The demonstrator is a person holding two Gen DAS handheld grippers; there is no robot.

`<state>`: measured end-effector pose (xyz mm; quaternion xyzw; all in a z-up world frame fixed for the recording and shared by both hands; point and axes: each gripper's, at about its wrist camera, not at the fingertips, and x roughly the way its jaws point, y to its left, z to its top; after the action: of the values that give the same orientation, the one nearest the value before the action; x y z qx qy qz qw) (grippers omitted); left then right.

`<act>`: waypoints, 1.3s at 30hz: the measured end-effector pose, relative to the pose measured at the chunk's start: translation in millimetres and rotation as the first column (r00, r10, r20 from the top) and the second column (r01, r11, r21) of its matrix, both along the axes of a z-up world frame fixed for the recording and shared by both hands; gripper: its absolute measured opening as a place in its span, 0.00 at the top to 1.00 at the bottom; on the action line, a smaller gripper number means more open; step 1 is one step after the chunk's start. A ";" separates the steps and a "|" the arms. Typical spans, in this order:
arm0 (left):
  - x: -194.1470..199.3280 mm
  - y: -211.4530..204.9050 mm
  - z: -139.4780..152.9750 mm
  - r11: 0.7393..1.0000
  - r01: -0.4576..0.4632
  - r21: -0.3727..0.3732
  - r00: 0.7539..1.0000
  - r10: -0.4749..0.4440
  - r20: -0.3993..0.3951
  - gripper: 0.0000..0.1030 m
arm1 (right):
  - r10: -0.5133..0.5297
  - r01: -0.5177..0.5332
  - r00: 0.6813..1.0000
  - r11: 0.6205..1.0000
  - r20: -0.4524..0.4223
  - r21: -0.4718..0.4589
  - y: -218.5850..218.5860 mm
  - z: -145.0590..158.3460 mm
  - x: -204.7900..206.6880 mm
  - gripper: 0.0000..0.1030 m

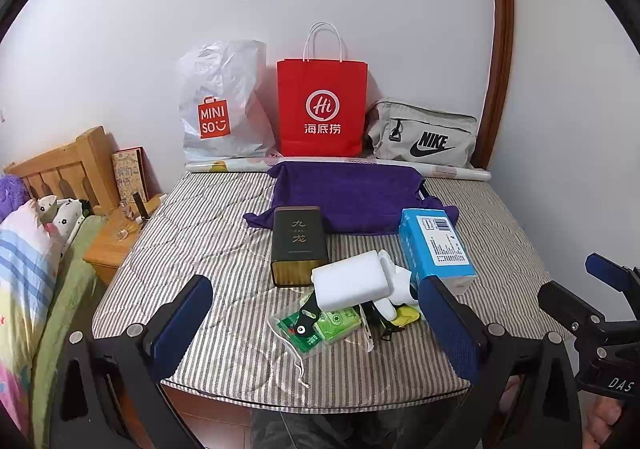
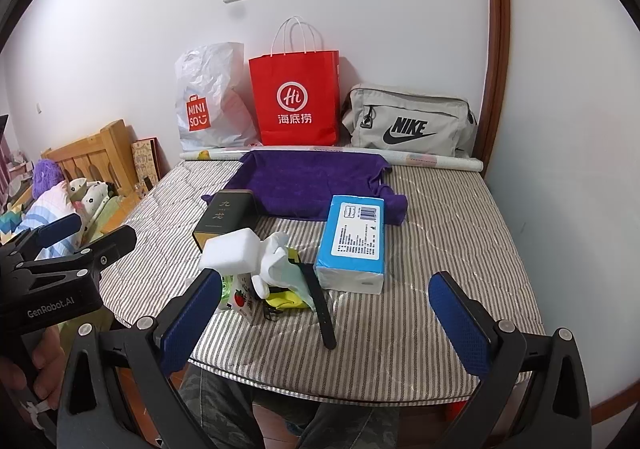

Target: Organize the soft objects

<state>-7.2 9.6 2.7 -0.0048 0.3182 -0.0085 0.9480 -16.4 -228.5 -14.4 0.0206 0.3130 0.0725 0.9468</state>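
A pile of small things lies near the front of the striped mattress (image 1: 224, 241): a white foam block (image 1: 349, 284) (image 2: 229, 252), a white glove (image 2: 272, 257), a green packet (image 1: 320, 325), a yellow item (image 1: 406, 316) and a black strap (image 2: 322, 309). A blue tissue pack (image 1: 436, 249) (image 2: 354, 243) lies to their right and a dark tin box (image 1: 298, 245) (image 2: 224, 215) behind. A purple cloth tray (image 1: 348, 197) (image 2: 308, 183) sits further back. My left gripper (image 1: 320, 329) is open just before the pile. My right gripper (image 2: 332, 325) is open at the front edge, empty.
Against the wall stand a white Miniso bag (image 1: 220, 109), a red paper bag (image 1: 322, 109) and a grey Nike pouch (image 1: 424, 137), with a rolled sheet (image 1: 452, 171) before them. A wooden nightstand (image 1: 108, 245) and bedding (image 1: 24, 261) are at left.
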 end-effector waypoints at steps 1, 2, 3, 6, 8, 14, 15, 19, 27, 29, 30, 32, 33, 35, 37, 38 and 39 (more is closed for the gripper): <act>-0.3 -0.2 0.2 1.000 0.000 0.001 1.000 0.000 0.000 0.00 | 0.000 0.000 1.000 1.000 -0.001 -0.001 0.6 -0.4 -0.3 0.01; -0.5 -0.1 0.2 1.000 0.001 0.001 1.000 -0.001 0.001 0.00 | 0.000 0.000 1.000 1.000 -0.001 -0.001 0.4 -0.2 -0.3 0.01; -0.3 0.3 0.2 1.000 0.003 0.000 1.000 -0.003 0.001 0.00 | 0.001 -0.001 1.000 1.000 0.000 -0.001 0.6 -0.4 -0.4 0.01; -0.9 0.3 0.7 1.000 0.002 0.002 1.000 -0.002 0.000 0.00 | 0.002 -0.002 1.000 1.000 0.000 -0.003 -0.1 0.7 -0.2 0.01; -0.9 0.3 0.7 1.000 0.000 0.000 1.000 0.000 0.001 0.00 | 0.002 -0.002 1.000 1.000 0.002 -0.002 0.3 0.6 -0.8 0.01; -0.8 0.1 0.5 1.000 0.001 0.001 1.000 -0.001 0.000 0.00 | 0.002 -0.002 1.000 1.000 0.004 -0.002 0.6 1.0 -1.9 0.01; -0.9 0.6 0.6 1.000 0.001 0.002 1.000 -0.001 -0.001 0.00 | 0.002 -0.002 1.000 1.000 0.004 -0.003 1.4 0.9 -2.6 0.01; -0.9 -0.1 0.3 1.000 0.001 0.001 1.000 -0.001 0.000 0.00 | 0.003 -0.003 1.000 1.000 0.004 -0.004 1.3 1.0 -2.7 0.01; -0.4 -0.4 0.7 1.000 0.001 0.001 1.000 -0.001 0.000 0.00 | 0.003 -0.003 1.000 1.000 0.006 -0.004 1.8 1.5 -3.2 0.01; -0.3 -0.7 0.6 1.000 0.001 0.002 1.000 -0.001 0.000 0.00 | 0.003 -0.003 1.000 1.000 0.007 -0.005 1.9 1.6 -3.3 0.01; -0.4 -0.5 0.6 1.000 0.003 0.001 1.000 -0.003 0.001 0.00 | 0.003 -0.003 1.000 1.000 0.008 -0.005 1.7 1.7 -3.3 0.01; 0.0 -1.0 0.7 1.000 0.000 0.003 1.000 0.000 -0.001 0.00 | 0.004 -0.004 1.000 1.000 0.007 -0.005 1.7 1.5 -3.1 0.01; 0.1 -0.7 0.8 1.000 0.000 0.003 1.000 0.000 -0.001 0.00 | 0.003 -0.003 1.000 1.000 0.007 -0.004 2.1 1.3 -3.1 0.01; 0.0 -0.8 0.8 1.000 0.001 0.002 1.000 -0.001 0.000 0.00 | 0.003 -0.003 1.000 1.000 0.008 -0.003 2.4 1.8 -3.4 0.01; 0.1 -1.3 0.6 1.000 0.002 0.003 1.000 -0.002 -0.001 0.00 | 0.006 -0.006 1.000 1.000 0.008 -0.002 2.4 2.6 -3.5 0.01; 0.0 -1.3 0.5 1.000 0.001 0.003 1.000 -0.001 -0.001 0.00 | 0.009 -0.009 1.000 1.000 0.010 -0.003 3.3 3.7 -4.0 0.01; 0.0 -1.3 0.5 1.000 0.000 0.005 1.000 0.000 -0.001 0.00 | 0.014 -0.014 1.000 1.000 0.012 0.000 2.8 4.1 -3.9 0.01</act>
<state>-7.2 8.3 3.2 -0.0025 0.3188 -0.0077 0.9478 -20.3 -225.7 -10.4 0.0181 0.3076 0.0791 0.9481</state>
